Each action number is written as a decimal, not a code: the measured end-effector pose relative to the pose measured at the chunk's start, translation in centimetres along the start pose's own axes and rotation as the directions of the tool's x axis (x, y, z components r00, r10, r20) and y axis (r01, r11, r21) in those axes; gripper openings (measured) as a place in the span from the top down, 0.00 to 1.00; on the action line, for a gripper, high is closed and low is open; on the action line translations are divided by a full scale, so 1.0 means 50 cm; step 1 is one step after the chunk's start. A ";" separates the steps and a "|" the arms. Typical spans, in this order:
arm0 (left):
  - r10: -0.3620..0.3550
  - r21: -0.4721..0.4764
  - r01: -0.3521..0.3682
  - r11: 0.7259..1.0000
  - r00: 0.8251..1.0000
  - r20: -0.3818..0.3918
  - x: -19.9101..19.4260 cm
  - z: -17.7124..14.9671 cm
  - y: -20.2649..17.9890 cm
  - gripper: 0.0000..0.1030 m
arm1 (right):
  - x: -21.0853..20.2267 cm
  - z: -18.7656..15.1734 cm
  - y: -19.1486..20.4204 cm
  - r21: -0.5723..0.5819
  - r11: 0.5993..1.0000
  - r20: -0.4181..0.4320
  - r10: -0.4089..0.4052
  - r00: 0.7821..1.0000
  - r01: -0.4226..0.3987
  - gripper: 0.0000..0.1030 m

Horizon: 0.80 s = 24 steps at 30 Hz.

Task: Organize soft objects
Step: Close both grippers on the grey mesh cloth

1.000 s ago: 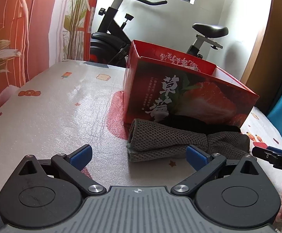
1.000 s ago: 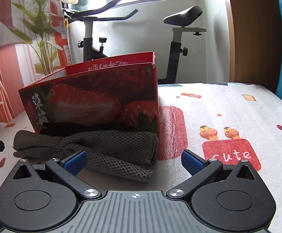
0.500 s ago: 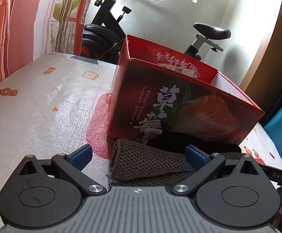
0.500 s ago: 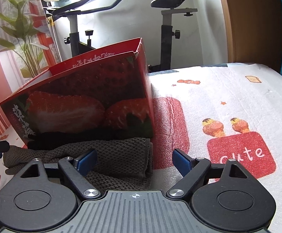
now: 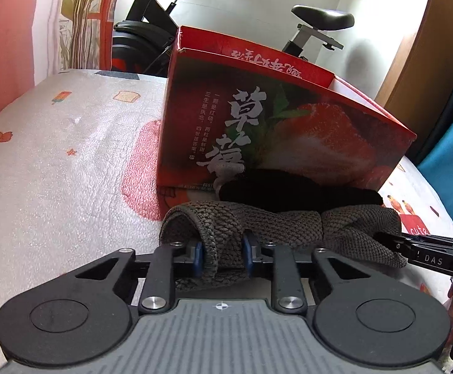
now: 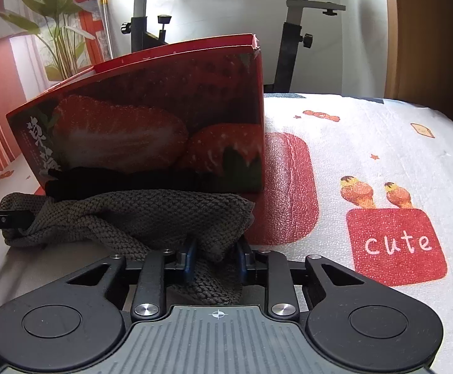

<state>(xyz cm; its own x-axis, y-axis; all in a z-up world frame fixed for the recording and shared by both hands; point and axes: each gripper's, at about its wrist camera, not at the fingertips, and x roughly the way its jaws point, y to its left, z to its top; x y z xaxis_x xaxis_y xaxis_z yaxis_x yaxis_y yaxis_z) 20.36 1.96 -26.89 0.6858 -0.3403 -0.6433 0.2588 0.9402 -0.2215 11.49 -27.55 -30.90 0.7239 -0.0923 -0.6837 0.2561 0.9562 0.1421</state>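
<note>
A: Where is the cloth?
B: The grey-brown knitted cloth (image 5: 276,224) lies low in the middle of both views, on the printed table cover (image 5: 70,162), just in front of the red strawberry box (image 5: 289,131). A black soft item (image 5: 292,191) sits between cloth and box, touching both.

A: Left gripper (image 5: 221,255)?
B: Its jaws have just been closing; the blue pads now pinch the cloth's left end between them.

A: Right gripper (image 6: 214,257)?
B: The same: jaws have just been closing and are now clamped on the cloth's right end, which bunches up between the pads.

A: Behind?
B: An exercise bike (image 6: 292,25) across the top of the frame.
</note>
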 end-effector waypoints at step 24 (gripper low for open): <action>0.014 -0.032 -0.014 0.999 1.000 0.007 -0.049 -0.068 0.020 0.78 | -0.065 -0.065 0.027 -0.028 0.998 0.005 0.065 0.998 -0.064 0.87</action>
<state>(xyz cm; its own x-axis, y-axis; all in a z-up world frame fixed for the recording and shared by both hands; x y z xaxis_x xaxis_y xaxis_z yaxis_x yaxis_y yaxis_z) 16.63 3.78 -28.01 0.6938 -0.3274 -0.6414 0.2273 0.9447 -0.2363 7.43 -25.08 -30.82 0.7419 -0.0316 -0.6698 0.1907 0.9676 0.1656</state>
